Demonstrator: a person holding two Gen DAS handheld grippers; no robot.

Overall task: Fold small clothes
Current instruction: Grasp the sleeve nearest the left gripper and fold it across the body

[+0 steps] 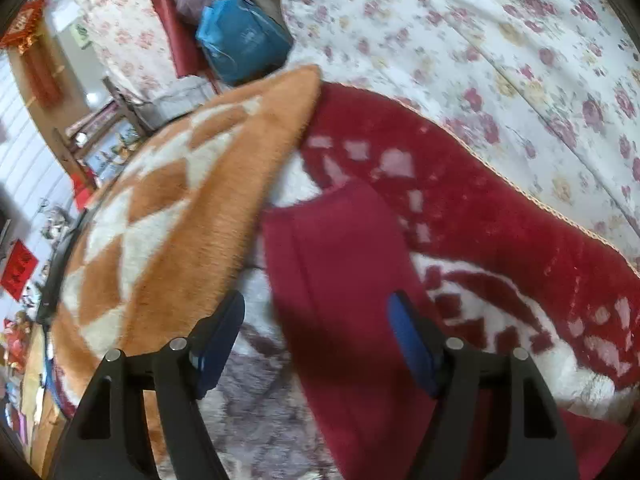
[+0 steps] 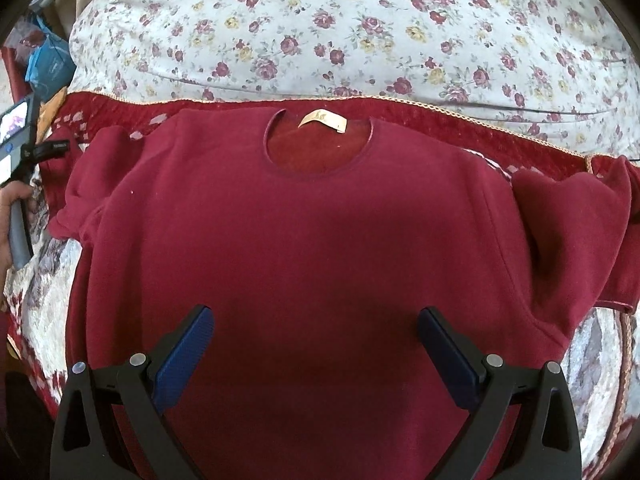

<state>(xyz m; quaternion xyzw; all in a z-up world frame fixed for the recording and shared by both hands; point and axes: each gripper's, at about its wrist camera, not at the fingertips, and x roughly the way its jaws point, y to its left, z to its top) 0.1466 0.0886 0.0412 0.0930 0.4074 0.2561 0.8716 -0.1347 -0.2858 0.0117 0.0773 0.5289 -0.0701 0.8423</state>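
A dark red sweater lies flat, front up, on a red and white blanket, its neck and tan label at the far side. Both sleeves are bunched at its sides. My right gripper is open and empty above the sweater's lower body. My left gripper is open and empty over the sweater's left sleeve. The left gripper's body and the hand that holds it show at the left edge of the right wrist view.
A floral quilt lies bunched beyond the blanket. An orange and white plush blanket sits left of the sleeve. A blue bag and cluttered furniture stand at the far left.
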